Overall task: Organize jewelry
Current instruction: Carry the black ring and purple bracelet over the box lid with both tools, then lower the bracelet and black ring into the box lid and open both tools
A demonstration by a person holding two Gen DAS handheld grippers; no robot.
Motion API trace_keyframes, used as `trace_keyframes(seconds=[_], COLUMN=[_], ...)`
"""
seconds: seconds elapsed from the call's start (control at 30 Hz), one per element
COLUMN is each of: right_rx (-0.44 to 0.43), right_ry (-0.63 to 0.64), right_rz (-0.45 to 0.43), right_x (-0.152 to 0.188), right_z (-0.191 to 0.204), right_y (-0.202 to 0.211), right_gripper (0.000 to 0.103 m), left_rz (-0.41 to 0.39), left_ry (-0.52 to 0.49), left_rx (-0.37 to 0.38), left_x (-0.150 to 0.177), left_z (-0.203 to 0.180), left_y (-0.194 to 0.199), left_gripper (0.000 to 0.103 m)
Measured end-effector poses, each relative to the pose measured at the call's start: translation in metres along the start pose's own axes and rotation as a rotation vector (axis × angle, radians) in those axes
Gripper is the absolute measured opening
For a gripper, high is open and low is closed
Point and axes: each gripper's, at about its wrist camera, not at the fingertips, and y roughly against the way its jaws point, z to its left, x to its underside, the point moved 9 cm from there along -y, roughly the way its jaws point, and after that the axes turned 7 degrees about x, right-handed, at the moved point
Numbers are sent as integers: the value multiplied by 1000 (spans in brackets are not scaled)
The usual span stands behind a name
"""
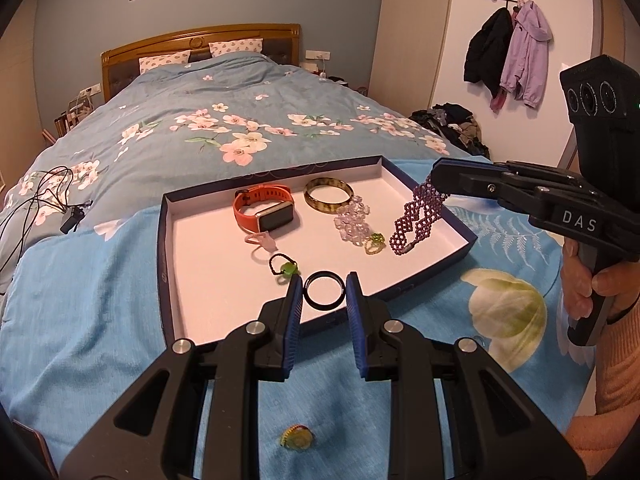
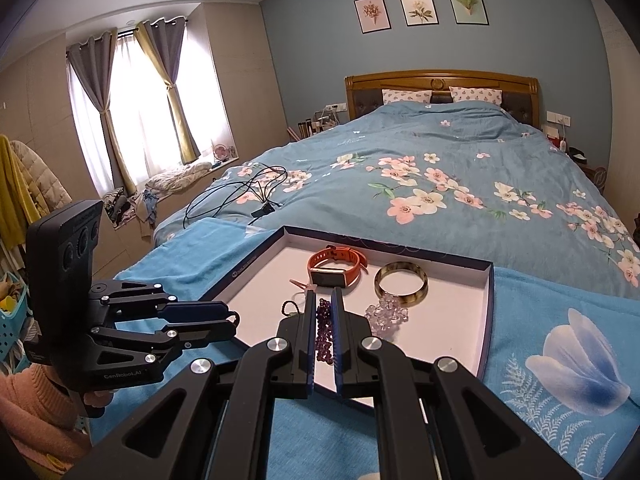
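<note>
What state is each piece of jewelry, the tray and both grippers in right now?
Left gripper: open, fingers either side of the black ring.
Black ring: flat in the tray, ungripped.
Right gripper: shut on the purple bracelet.
Purple bracelet: hanging, lower end on the tray.
Watch: strap buckled.
Bangle: lying flat.
Tray: uncovered.

On my right tongs [image 1: 438, 178], seen from the left wrist, a small white-lettered plate on the black body reads "DAS". On my left tongs [image 2: 234, 320], seen from the right wrist, the lower body is marked "CenRobot.AI". Print on the tray's [image 2: 256, 254] dark rim is too small to read.
</note>
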Motion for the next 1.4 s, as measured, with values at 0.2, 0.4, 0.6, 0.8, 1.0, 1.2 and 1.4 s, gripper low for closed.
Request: trace_keyframes(seconds=[0.2, 0.4, 0.6, 0.8, 1.0, 1.2, 1.4], right_rx=[1, 4, 2, -5, -11, -18, -13], right_ry=[-3, -3, -7, -13, -9, -5, -8], right_rz=[12, 25, 39, 49, 60, 65, 84], right_x=[1, 1, 3, 3, 3, 3, 7], right_z=[-2, -4, -6, -6, -5, -4, -7], right_y=[-7, -15, -23, -29, -37, -42, -51], right_gripper=[6, 6, 6, 6, 6, 6, 6], left_rz=[4, 8, 16, 24, 37, 45, 69], left_ry=[2, 3, 10, 11, 15, 19, 23], left_rx=[0, 0, -1, -3, -1, -1, -4], left_x=[-2, -4, -5, -6, -5, -6, -4], left_z=[3, 5, 7, 8, 10, 11, 14], left_y=[-5, -10, -16, -21, -28, -32, -42], left_gripper=[22, 22, 22, 22, 22, 22, 22])
